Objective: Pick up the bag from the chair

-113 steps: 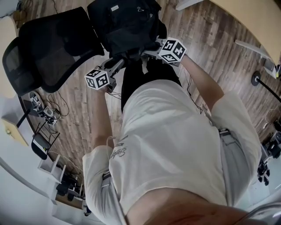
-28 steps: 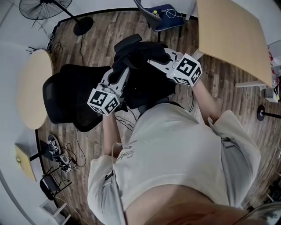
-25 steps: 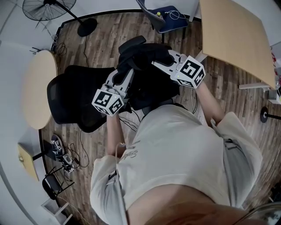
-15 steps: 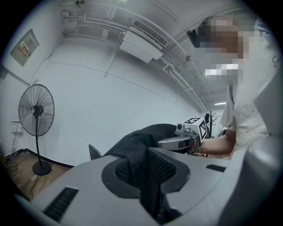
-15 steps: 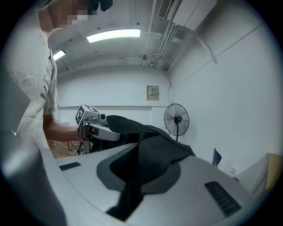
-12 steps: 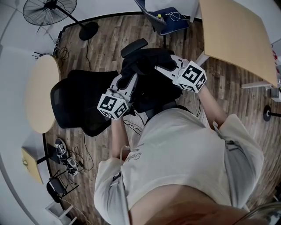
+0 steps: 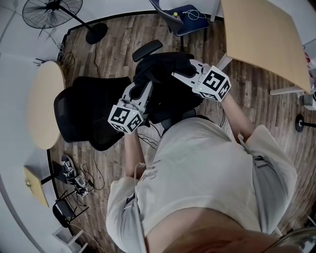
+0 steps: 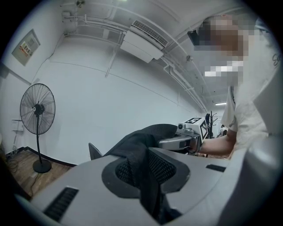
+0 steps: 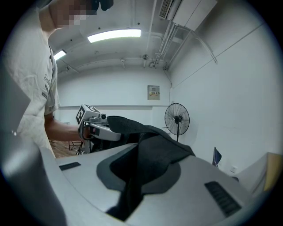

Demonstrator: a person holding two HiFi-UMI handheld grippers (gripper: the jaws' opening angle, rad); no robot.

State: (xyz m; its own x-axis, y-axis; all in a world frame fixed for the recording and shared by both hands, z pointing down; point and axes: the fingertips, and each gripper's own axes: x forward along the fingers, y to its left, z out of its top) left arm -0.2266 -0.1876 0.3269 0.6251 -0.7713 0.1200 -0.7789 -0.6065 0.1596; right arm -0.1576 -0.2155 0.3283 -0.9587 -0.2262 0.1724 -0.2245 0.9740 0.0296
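A black bag [image 7: 165, 74] is held between both grippers above the black mesh office chair [image 7: 86, 118]. I cannot tell whether it still touches the seat. My left gripper [image 7: 142, 89] is shut on a black mesh strap of the bag [image 8: 141, 150], which runs between its jaws [image 8: 148, 176]. My right gripper [image 7: 180, 75] is shut on another fold of the bag's black fabric [image 9: 154, 150], pinched in its jaws [image 9: 135, 176]. Each gripper view shows the other gripper across the bag: the right gripper [image 8: 188, 137] and the left gripper [image 9: 93, 123].
A standing fan [image 7: 49, 10] is at the far left, with a round wooden table [image 7: 42, 104] beside the chair. A large wooden table [image 7: 261, 34] is at the upper right and a blue seat [image 7: 190, 12] at the top. Cables and small gear [image 7: 74, 173] lie on the wooden floor.
Since 4.5 s ago the person has turned, and the bag and chair now sit in a different part of the room view. Over the last second both grippers kept their hold and barely shifted.
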